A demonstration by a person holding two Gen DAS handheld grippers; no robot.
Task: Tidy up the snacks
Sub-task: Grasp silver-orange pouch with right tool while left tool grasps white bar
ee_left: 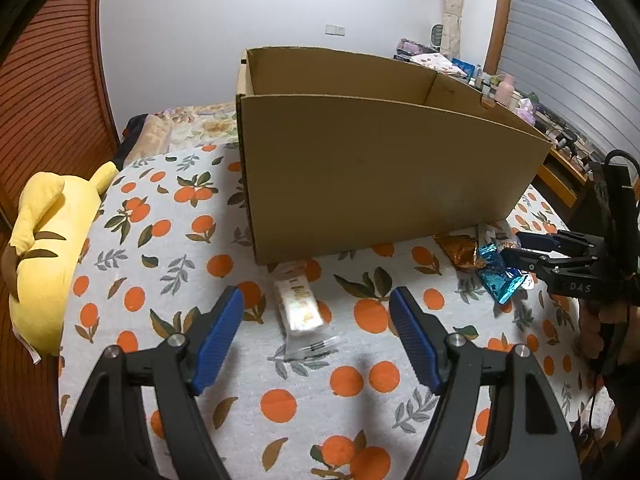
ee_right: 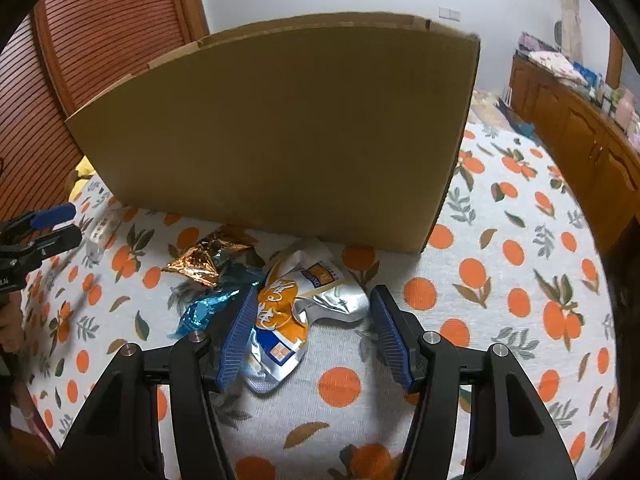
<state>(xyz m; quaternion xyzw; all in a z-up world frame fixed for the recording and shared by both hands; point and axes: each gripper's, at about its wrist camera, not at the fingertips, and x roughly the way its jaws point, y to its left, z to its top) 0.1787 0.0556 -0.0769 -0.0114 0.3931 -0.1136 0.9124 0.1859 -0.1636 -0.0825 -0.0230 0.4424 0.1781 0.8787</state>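
My left gripper [ee_left: 316, 312] open over one white snack bar [ee_left: 298, 307] between its jaws | my right gripper [ee_right: 312, 320] open around one silver-orange packet [ee_right: 296, 312], two foil wrappers [ee_right: 208, 284] just left | one cardboard box [ee_left: 380, 176] beyond both.

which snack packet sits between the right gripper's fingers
The orange-and-silver packet. The right gripper straddles it, unlike the blue wrapper and copper wrapper.

The right claw [ee_left: 516, 248] bears "DAS" in pale letters; print on the snack packets is seemingly too blurred to read.
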